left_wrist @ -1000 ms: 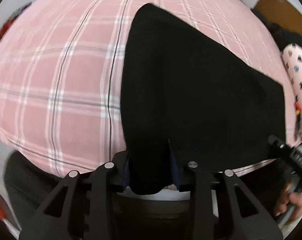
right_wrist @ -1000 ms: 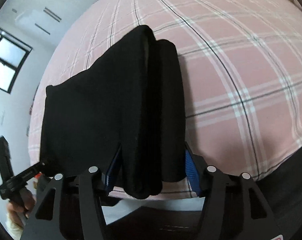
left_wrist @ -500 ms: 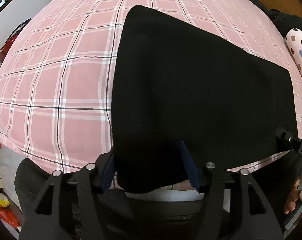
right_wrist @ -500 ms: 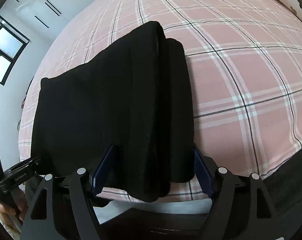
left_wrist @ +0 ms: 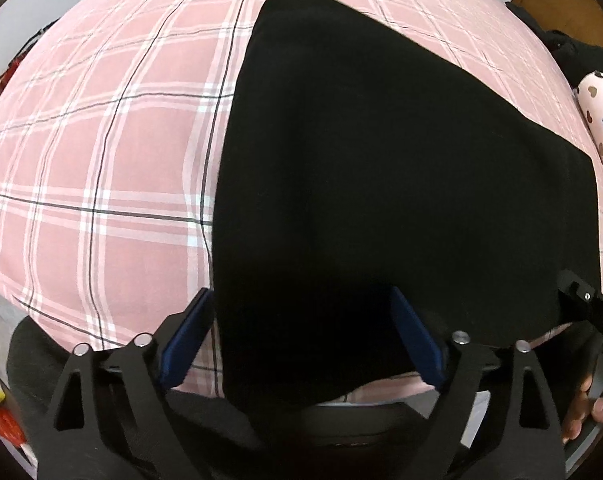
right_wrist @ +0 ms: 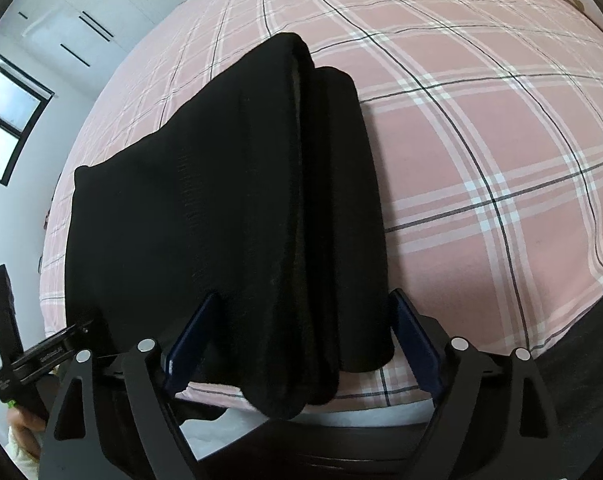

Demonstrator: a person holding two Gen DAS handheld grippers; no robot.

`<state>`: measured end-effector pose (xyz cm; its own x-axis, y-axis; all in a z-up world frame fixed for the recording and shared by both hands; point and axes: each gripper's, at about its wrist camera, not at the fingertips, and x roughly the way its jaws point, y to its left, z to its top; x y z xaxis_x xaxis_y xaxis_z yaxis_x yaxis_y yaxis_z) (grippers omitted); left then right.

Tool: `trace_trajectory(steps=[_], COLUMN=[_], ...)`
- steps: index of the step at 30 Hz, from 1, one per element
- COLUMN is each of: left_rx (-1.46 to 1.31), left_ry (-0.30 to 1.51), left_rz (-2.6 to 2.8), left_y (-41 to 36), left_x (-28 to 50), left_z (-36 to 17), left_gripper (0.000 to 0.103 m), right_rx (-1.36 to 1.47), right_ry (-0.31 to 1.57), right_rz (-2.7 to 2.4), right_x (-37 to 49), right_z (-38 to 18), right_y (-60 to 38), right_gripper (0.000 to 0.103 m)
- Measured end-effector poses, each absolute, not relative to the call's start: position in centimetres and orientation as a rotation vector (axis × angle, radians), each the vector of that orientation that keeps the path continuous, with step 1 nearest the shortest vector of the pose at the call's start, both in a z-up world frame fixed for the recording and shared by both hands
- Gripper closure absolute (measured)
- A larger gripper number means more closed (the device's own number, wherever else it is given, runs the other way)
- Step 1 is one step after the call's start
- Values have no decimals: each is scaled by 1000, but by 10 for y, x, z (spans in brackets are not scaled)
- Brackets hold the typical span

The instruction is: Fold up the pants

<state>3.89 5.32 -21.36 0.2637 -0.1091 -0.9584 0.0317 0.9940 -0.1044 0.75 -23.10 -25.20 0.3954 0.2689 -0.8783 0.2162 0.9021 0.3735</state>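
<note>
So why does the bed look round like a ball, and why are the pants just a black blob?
Left wrist view: the fisheye lens bends the pink plaid bed into a dome, and the black pants are so dark their folds vanish. Right wrist view: same bulge, but window light shows the pants' stacked layers.

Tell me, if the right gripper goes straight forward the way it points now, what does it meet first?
Most likely the folded black pants: the right gripper is open and the cloth already lies between its fingers.
</note>
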Motion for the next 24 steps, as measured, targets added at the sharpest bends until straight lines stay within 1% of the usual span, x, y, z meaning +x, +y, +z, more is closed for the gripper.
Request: trace_trajectory(steps=[2,5,7,9,10,11,12,13,14,15,16,17,20,24], left_rx=[-91,-125,-130,-130,-135,-147,-164,-181,-186,-172,-146,-142,-163,-144], left_ry=[1307,1313,1312,1312,1311,1310,1315,1319,1314,1309,1297,1288,1262,1213], left_rz=[-96,-103,-103,-110,-122,-146,-186,-214,-224,-221,-218,-214,-220,-246], left_y=[57,62,61,61,61,63,65,65,64,62,57,57,63,64], left_x=[42,47,48,49,46,42,40,45,45,44,43,42,35,11], left_z=[-217,-223,-224,-223,-220,-215,-210,-206,-200,-195,-188,-183,-165,-139], left_gripper=[9,5,5,7,14,28,39,60,71,74,79,82,84,84], right_rx=[486,516,514,506,505,506,506,501,493,485,486,490,498,461], right_ry=[1176,1173,1168,1161,1158,1155,1152,1149,1146,1139,1131,1124,1092,1057], right_rz=[37,38,39,44,50,65,83,93,104,110,111,111,124,157], right_x=[9,9,9,8,8,7,7,6,5,4,2,0,-7,-19], right_z=[-254,-256,-256,-255,-254,-253,-251,-249,-246,-241,-236,-232,-214,-188], right_y=[-232,-234,-235,-235,-234,-235,-234,-233,-233,-232,-234,-235,-235,-234], right_gripper=[18,17,17,17,18,25,31,35,44,57,61,63,65,66])
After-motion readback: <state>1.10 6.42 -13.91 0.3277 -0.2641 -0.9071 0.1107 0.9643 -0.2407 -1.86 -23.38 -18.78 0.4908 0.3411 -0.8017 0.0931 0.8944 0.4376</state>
